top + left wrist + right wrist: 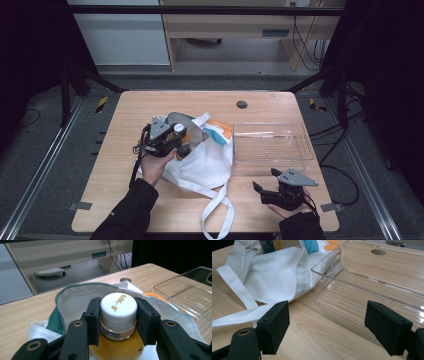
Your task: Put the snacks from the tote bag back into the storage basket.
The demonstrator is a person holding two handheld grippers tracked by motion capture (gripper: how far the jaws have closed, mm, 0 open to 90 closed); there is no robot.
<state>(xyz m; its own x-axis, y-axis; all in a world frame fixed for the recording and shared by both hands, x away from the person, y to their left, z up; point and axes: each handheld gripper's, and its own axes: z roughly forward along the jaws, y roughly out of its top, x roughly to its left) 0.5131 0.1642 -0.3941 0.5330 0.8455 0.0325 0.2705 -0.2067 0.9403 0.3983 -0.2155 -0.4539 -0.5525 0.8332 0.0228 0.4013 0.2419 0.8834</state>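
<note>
The left gripper (118, 320) clamps the white cap of an upright amber-filled clear bottle (117, 338) in the white cloth bag's (207, 165) mouth, the clear plastic tray (272, 159) lying to its right toward the table's right edge.

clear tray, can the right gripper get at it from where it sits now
Probably yes. The right gripper, jaws open and holding nothing, rests just in front of the clear tray, with bare table between them. The white bag and its strap lie off to the side, not across the way.
</note>
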